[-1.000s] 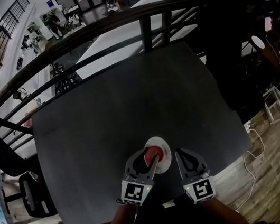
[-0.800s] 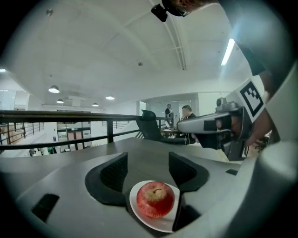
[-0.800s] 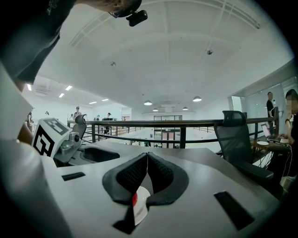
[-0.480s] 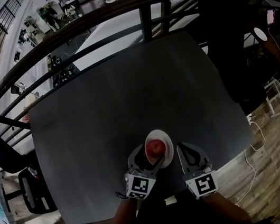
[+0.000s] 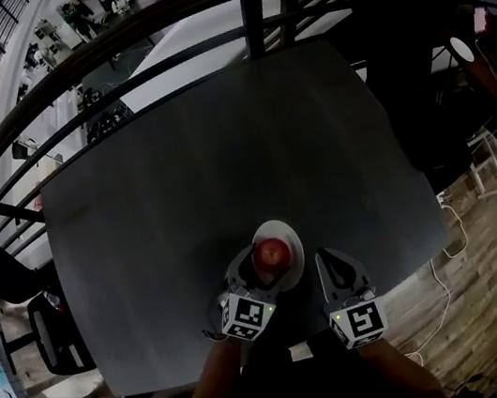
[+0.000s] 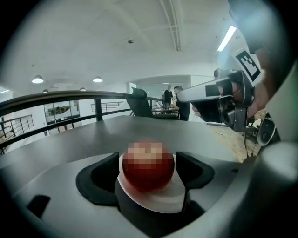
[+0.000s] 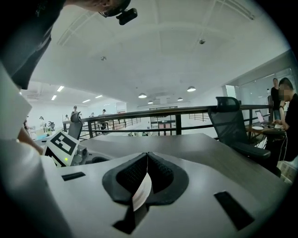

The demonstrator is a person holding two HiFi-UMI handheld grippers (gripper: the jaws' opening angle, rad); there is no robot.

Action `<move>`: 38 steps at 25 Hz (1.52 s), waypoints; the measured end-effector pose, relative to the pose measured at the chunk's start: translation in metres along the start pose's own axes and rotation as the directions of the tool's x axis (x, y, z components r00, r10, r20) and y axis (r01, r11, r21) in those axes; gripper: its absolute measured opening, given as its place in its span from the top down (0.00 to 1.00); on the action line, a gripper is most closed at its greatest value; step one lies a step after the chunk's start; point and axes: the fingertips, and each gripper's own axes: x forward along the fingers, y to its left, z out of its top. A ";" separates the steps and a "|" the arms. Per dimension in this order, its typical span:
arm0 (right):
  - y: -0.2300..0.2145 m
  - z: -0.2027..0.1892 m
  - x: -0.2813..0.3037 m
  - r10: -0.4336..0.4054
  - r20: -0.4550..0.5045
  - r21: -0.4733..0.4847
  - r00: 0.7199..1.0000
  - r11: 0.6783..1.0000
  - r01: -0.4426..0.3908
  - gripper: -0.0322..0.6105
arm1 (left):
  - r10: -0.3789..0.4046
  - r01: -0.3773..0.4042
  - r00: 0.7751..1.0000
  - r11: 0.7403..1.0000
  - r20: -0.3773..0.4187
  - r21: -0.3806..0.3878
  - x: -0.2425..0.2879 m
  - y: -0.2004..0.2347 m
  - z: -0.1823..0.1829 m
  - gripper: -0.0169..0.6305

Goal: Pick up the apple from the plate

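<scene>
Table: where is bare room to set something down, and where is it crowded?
Bare: all the table between the railing and the plate, and both its sides. Crowded: the near edge, where the left gripper, jaws opening, straddles the apple on the plate, the right gripper beside it.

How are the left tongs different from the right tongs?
The left tongs are opening wide; the right tongs are pressed shut. The left tongs have the apple between them, not squeezed yet; the right tongs have no apple. The left tongs reach over the plate; the right tongs sit beside it. Both are grey and black.
</scene>
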 end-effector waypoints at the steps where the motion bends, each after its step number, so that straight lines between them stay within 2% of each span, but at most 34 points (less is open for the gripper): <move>1: -0.002 -0.006 -0.002 -0.004 -0.017 -0.001 1.000 1.000 0.004 0.91 | -0.006 0.006 1.000 1.000 -0.008 0.006 0.002 -0.001 -0.001 0.40; 10: -0.008 -0.033 -0.014 0.001 -0.094 -0.028 0.996 1.000 -0.003 0.91 | 0.011 -0.011 0.999 1.000 -0.032 0.009 0.017 0.003 -0.001 0.40; 21: -0.013 -0.029 -0.024 -0.020 -0.052 -0.019 0.998 1.000 0.019 0.91 | 0.008 -0.006 0.999 0.999 -0.049 0.044 0.016 0.002 -0.002 0.39; 28: -0.008 -0.025 -0.030 -0.020 -0.049 -0.030 0.999 0.999 0.019 0.91 | 0.010 -0.010 1.000 0.998 0.004 0.054 0.003 0.004 0.035 0.39; 38: -0.010 -0.002 -0.042 -0.030 0.007 -0.061 1.000 0.998 0.030 0.91 | -0.021 0.011 0.992 0.997 0.124 0.078 -0.021 -0.011 0.123 0.39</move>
